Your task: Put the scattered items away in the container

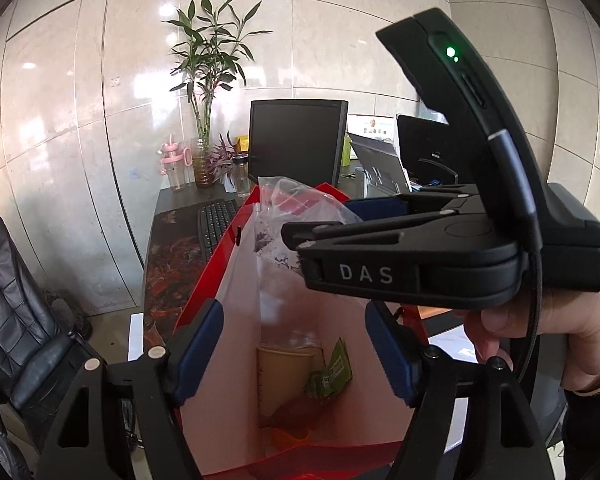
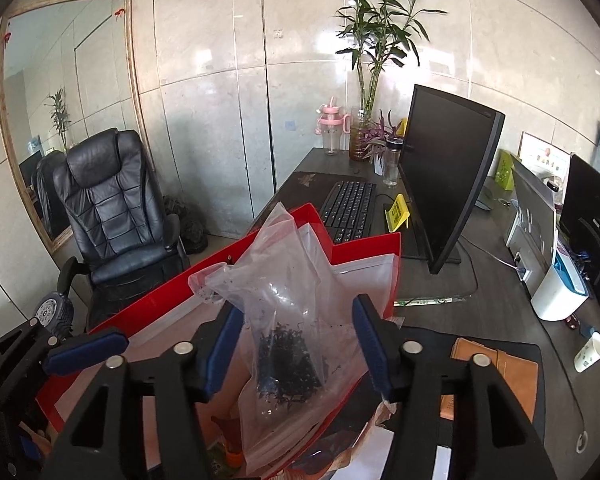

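A red paper bag (image 1: 204, 280) with a pale lining stands open on the desk; it also shows in the right wrist view (image 2: 160, 300). Inside lie a paper cup (image 1: 284, 364), a green packet (image 1: 332, 372) and an orange thing. A clear plastic bag (image 2: 284, 320) holding dark tea leaves hangs into the bag's mouth, also seen in the left wrist view (image 1: 292, 216). My right gripper (image 2: 296, 348) is open, its fingers either side of the plastic bag; it shows from the side in the left wrist view (image 1: 320, 236). My left gripper (image 1: 296, 352) is open over the bag's opening.
The desk carries a keyboard (image 2: 348, 208), a monitor (image 2: 444, 168), a yellow card stand (image 2: 398, 210), a bamboo plant in a vase (image 2: 360, 136), a pink bottle (image 2: 331, 130), a brown notebook (image 2: 496, 376), a white paper cup (image 2: 589, 351) and a printer. A black leather chair (image 2: 112, 208) stands at left.
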`<state>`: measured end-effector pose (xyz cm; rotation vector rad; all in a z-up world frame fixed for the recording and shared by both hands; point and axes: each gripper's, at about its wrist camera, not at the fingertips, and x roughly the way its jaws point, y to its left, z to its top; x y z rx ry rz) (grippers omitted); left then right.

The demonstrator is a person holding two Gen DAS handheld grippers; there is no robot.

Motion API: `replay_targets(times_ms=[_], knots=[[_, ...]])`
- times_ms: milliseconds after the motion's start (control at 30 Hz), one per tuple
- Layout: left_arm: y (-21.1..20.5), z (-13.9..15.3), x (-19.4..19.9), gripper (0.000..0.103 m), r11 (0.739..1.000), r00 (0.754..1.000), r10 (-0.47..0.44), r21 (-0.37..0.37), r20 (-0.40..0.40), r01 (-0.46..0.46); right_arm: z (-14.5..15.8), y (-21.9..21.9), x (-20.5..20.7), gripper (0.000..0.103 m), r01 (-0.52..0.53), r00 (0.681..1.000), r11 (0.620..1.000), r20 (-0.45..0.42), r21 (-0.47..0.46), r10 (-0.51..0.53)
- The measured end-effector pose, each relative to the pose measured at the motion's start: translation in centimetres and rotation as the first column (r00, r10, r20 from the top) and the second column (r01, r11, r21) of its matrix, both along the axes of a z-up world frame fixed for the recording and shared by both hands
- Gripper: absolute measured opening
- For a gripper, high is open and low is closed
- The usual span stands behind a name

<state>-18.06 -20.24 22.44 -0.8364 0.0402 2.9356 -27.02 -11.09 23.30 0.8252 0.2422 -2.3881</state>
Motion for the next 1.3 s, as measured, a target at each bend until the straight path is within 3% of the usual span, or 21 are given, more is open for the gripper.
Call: replay_targets(times_ms=[33,133,200,267,900,1167,1300], knots=[[0.0,0.0,0.0,0.078,1.0,1.0,0.0,0.0,-0.002,0.0,0.1,0.0,0.1,0.08,0.002,1.0,1.0,-0.006,0.001,-0.002],[0.1,0.2,0.0,0.08,1.0,1.0,-0.004,0.004,-0.004,0.004,0.3,0.0,0.4,0.08,-0.002,1.0,1.0,-0.016,0.001,0.002],[0.1,0.3,0.2,0.087,1.0,1.0,0.012,-0.004,-0.012,-0.012,0.5,0.1,0.6,0.081,0.006,1.0,1.0,-0.025,0.002,-0.006],[-0.2,0.3,0.4,0.088,1.0,1.0,0.016,0.013,-0.013,-0.016,0.8,0.3,0.7,0.086,0.016,0.999,1.0,-0.038,-0.002,-0.017],[-0.8,0.9,1.8,0.088,0.999,0.998,0.041,-0.007,-0.042,-0.041,0.8,1.7,0.3,0.086,0.065,0.998,0.997,-0.005,-0.045,-0.065],[-1.5,1.1,2.2,0.089,0.998,0.997,0.06,0.009,-0.046,-0.06,0.8,1.3,1.2,0.086,0.037,0.999,0.998,0.0,-0.042,-0.037],[-1.8,1.0,3.0,0.094,0.997,0.996,0.072,0.029,-0.05,-0.071,1.2,1.4,2.2,0.088,0.032,0.999,0.998,-0.009,-0.056,-0.032]])
